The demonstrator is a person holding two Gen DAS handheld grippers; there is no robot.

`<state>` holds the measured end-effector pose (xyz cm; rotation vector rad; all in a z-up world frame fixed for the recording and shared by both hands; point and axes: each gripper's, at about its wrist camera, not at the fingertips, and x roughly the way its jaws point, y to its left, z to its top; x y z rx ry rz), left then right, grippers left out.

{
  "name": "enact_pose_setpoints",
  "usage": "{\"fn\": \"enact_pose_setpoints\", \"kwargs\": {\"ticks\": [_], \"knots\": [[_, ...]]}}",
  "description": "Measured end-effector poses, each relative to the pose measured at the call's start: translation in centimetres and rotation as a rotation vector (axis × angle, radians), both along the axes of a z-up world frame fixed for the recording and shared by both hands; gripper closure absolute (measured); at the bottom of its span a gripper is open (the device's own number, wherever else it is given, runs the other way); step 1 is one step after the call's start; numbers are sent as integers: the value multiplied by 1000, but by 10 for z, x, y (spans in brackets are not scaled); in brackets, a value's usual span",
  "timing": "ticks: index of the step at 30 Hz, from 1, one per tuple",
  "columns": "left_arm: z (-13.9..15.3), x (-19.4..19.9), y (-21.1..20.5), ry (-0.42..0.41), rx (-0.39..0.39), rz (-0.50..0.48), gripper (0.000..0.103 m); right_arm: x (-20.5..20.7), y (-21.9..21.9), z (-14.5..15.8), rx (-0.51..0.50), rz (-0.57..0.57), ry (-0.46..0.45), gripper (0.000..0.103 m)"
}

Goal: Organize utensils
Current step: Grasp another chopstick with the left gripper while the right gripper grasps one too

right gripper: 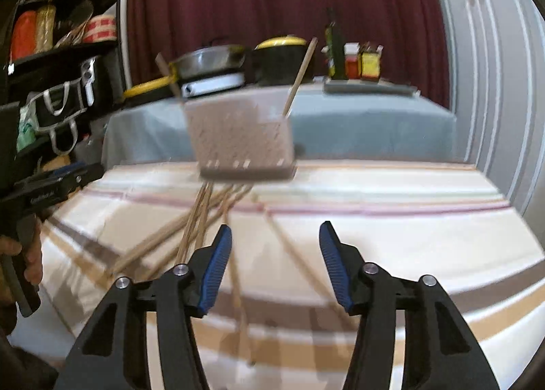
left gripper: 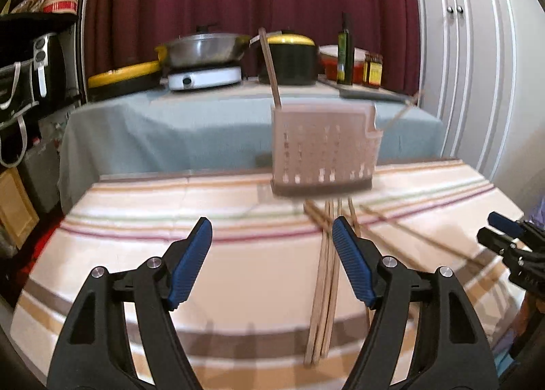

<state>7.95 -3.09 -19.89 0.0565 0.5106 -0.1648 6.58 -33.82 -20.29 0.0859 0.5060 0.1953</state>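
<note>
In the left wrist view, the left tongs (left gripper: 272, 260) are seen spread wide and empty above the striped worktop (left gripper: 136, 247). A bundle of wooden chopsticks (left gripper: 325, 288) lies just beside the right-hand finger, near side; the perforated holder (left gripper: 322, 150) stands beyond, one stick (left gripper: 270, 66) upright in it, probably as the collecting place.

In the right wrist view, the right tongs (right gripper: 276, 265) are likewise gaped, nothing gripped. Loose chopsticks (right gripper: 194, 226) are fanned left of them, before the holder (right gripper: 242, 141).
</note>
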Motion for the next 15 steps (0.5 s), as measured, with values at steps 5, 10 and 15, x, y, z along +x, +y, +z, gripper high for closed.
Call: {"fn": "enact_pose_setpoints", "kwargs": {"ticks": [5, 10, 15], "knots": [[-30, -11, 3, 59, -4, -12, 39, -7, 11, -26, 8, 41, 50, 60], [-53, -18, 3, 104, 1, -37, 47, -10, 18, -40, -4, 52, 85, 65], [-69, -20, 2, 142, 15, -50, 52, -11, 22, -47, -9, 53, 114, 67]]}}
